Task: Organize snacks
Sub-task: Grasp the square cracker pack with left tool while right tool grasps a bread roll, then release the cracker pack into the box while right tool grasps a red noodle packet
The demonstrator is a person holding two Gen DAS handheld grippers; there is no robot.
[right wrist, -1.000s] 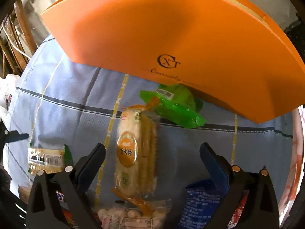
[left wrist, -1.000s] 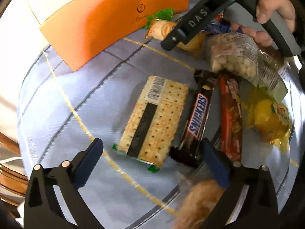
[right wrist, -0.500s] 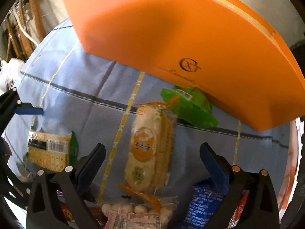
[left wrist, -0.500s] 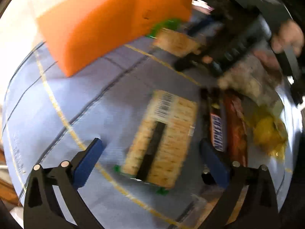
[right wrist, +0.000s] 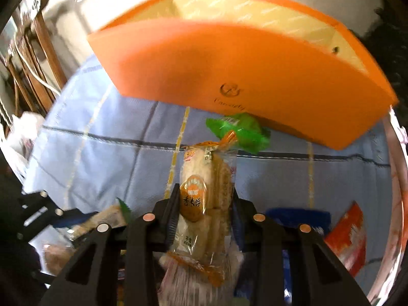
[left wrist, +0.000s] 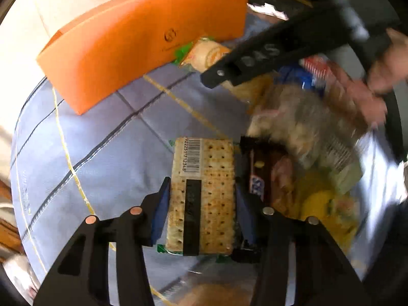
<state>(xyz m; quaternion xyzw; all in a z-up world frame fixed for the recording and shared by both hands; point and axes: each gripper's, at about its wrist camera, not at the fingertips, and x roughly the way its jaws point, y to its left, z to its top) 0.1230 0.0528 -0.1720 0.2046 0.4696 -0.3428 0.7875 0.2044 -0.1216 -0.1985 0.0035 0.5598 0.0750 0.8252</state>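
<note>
My left gripper [left wrist: 201, 204] is shut on a flat cracker pack [left wrist: 204, 186] with a barcode label, its blue pads pressing both long sides. My right gripper [right wrist: 204, 209] is shut on a clear rice cracker pack [right wrist: 204, 199] with an orange round label, held a little above the cloth. The right gripper also shows in the left wrist view [left wrist: 255, 58] as a black arm held by a hand. An open orange box [right wrist: 229, 68] stands at the back; it also shows in the left wrist view [left wrist: 132, 48].
A blue checked tablecloth [right wrist: 102, 153] covers the table. A green packet [right wrist: 239, 132] lies against the box. A Snickers bar [left wrist: 257, 176], a yellow packet [left wrist: 321, 204] and a peanut bag [left wrist: 301, 127] lie right of the left gripper. A blue packet [right wrist: 301, 219] and a red packet [right wrist: 346, 237] lie right.
Both grippers were open a second ago. The left has closed on the cracker pack. The right has closed on the rice cracker pack and risen, so the box's inside shows.
</note>
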